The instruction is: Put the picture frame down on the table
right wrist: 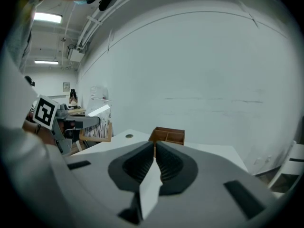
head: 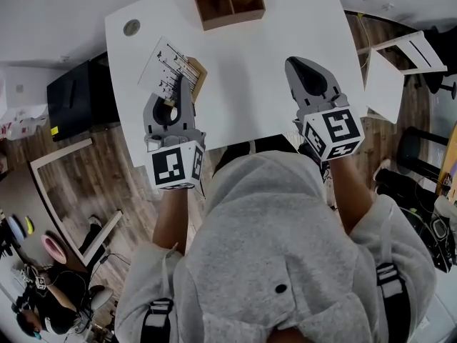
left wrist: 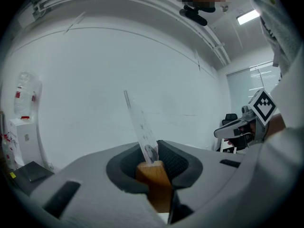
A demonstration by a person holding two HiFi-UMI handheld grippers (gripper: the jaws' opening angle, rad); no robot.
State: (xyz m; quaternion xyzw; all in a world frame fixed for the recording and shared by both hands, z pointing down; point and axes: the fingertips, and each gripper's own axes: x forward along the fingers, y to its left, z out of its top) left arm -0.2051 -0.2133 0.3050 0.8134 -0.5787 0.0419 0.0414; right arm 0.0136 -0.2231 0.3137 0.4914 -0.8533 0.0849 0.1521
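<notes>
Gripping the picture frame by its wooden base, the left gripper holds it over the left side of the white table. The right gripper hovers nearby, jaws pressed together on nothing. A wooden compartment box sits at the far edge.

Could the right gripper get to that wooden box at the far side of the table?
Probably yes: only bare table lies between the right gripper and the box, and its jaws are shut on nothing.
</notes>
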